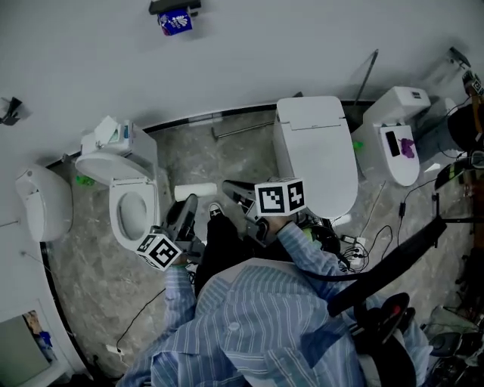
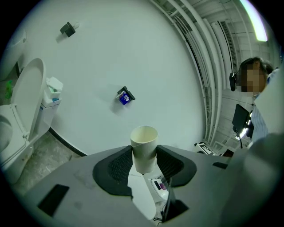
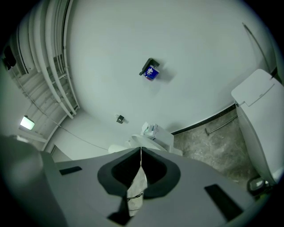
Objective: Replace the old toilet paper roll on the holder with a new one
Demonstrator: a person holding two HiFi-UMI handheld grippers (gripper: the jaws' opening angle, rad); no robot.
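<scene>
Left gripper view shows your left tongs (image 2: 144,156) pinching a bare cardboard tube (image 2: 143,138) between their dark ribbed pads. The tube stands upright, its open end above the pads, with the white wall (image 2: 146,53) behind it. High on that wall, well apart from the tube, hangs the dark wall holder (image 2: 125,95) with something blue and white on it; at this size you can't make out what that is.

Your right tongs (image 3: 141,151) are pressed together with nothing between them. They point toward the wall, with the holder (image 3: 151,71) above them.

From the head view, both tongs reach forward over the grey marbled floor (image 1: 234,147). The left tongs (image 1: 186,208) are beside the open toilet (image 1: 132,208). The right tongs (image 1: 231,189) are just left of the closed toilet (image 1: 318,151). A white roll (image 1: 195,192) shows between the two toilets, right at the tips of your left tongs. It is probably lying on the floor, though from this angle you can't be sure it is separate from what those tongs hold. The holder (image 1: 175,19) sits far up the wall (image 1: 302,45), beyond both tongs.
</scene>
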